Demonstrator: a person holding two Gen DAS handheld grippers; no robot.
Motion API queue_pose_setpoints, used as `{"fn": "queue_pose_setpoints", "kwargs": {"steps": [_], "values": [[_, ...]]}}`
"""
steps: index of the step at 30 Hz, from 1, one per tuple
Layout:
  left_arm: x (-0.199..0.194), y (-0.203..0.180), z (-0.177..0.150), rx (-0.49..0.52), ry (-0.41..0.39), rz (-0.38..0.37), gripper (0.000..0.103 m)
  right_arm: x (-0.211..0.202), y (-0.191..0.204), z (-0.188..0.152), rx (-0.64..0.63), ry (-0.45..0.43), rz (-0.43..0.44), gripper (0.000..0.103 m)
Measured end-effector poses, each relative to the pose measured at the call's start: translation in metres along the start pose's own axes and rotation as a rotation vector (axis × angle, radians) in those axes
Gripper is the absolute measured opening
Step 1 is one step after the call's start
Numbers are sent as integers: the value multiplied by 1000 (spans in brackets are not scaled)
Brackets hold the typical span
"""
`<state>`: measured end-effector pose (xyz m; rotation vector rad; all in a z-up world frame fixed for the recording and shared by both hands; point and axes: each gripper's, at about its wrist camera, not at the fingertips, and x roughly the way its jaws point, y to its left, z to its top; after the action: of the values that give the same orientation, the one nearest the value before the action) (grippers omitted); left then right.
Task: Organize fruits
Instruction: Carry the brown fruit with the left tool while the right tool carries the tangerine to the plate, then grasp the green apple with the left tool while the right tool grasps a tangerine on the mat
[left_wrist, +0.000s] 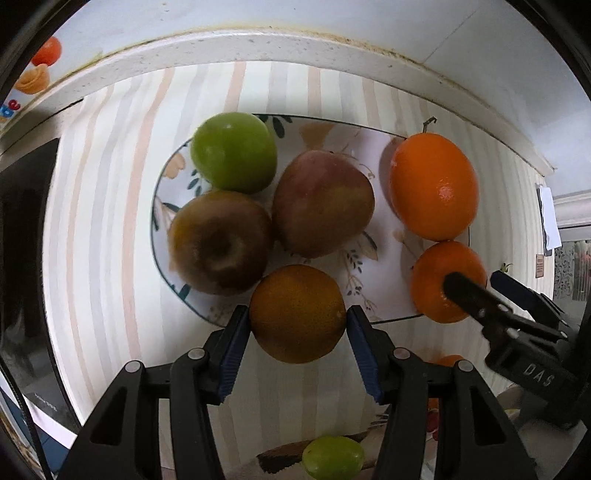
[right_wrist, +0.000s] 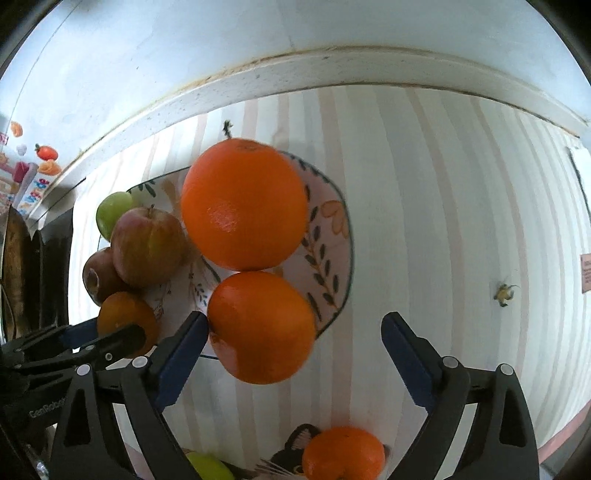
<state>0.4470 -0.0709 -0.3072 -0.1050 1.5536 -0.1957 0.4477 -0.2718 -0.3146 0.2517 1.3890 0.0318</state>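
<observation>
Left wrist view: left gripper (left_wrist: 298, 325) clamps a dark orange (left_wrist: 297, 313) at the plate (left_wrist: 384, 295) edge

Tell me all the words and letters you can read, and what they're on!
"DAS": white letters on the right gripper, seen from the left wrist.
"CenRobo", cut off: on the left gripper, seen from the right wrist.
Colourful letters on a pack by the wall: too blurred to read.
Pink note on the right: too small to read.

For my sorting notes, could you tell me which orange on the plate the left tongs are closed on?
The darker, shaded orange at the plate's near edge, between the left tongs; the two brighter oranges lie at the plate's right side.
</observation>
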Motion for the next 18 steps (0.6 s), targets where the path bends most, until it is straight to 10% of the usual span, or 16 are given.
{"fn": "queue_pose_setpoints", "kwargs": {"steps": [6,18], "values": [[-31,7,-9,2,-75,17,76,-24,4,-10,13,-47,-2,97],[-101,12,-56,-3,-221,113,77,-96,31,-57,-46,-140,8,97]]}}
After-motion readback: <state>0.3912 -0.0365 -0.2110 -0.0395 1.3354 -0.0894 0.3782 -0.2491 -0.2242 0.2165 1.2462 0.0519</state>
